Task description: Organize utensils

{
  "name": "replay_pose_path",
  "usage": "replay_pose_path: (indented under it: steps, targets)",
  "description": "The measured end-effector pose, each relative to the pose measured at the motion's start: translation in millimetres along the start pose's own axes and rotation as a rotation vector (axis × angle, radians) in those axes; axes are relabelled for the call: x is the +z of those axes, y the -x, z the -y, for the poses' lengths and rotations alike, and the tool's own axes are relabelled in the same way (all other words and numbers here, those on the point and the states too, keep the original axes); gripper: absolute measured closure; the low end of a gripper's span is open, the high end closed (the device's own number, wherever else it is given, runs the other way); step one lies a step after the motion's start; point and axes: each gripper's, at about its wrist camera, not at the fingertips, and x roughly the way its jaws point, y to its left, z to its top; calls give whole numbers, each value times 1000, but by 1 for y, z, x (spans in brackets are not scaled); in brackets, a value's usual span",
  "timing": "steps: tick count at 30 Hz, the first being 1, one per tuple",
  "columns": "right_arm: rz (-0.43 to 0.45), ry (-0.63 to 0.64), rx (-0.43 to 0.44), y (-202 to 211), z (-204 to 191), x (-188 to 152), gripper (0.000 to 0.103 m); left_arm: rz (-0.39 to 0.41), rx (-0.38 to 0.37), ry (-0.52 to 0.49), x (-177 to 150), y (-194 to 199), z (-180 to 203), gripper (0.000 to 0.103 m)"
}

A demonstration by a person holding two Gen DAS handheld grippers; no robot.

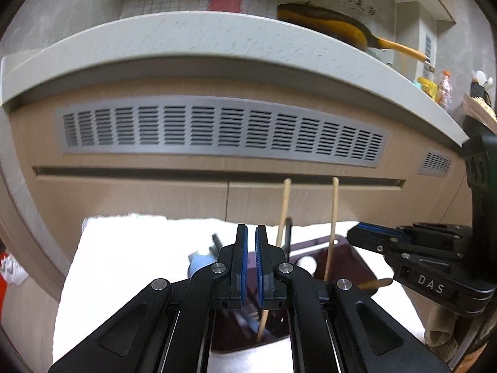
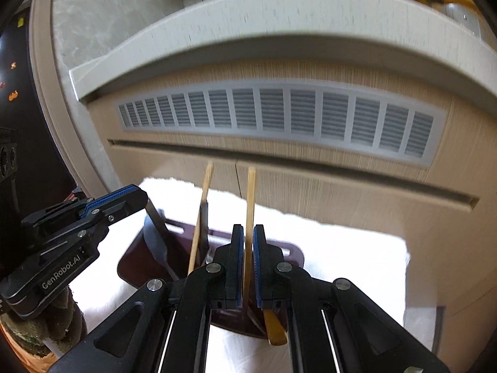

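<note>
Both my tongs are closed and empty: left tongs and right tongs above the dark tray of chopsticks.

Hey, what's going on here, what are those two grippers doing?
A person is working two handheld grippers over a dark utensil holder that sits on a white cloth in front of a kitchen cabinet. Both the left gripper and the right gripper are shut and appear empty. Two wooden chopsticks stand upright in the holder, along with a dark spatula. One chopstick shows through the right gripper's jaws, behind them, not visibly gripped.
</note>
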Motion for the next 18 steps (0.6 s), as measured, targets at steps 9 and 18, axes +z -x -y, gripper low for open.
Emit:
replay_pose_path:
  steps: [9, 18]
  targets:
    - [46, -31, -61, 49, -5, -48, 62, 69, 94, 25, -45, 72, 9, 50]
    - [120, -59, -129, 130, -29, -124, 41, 213, 166, -22, -112, 184, 40, 6]
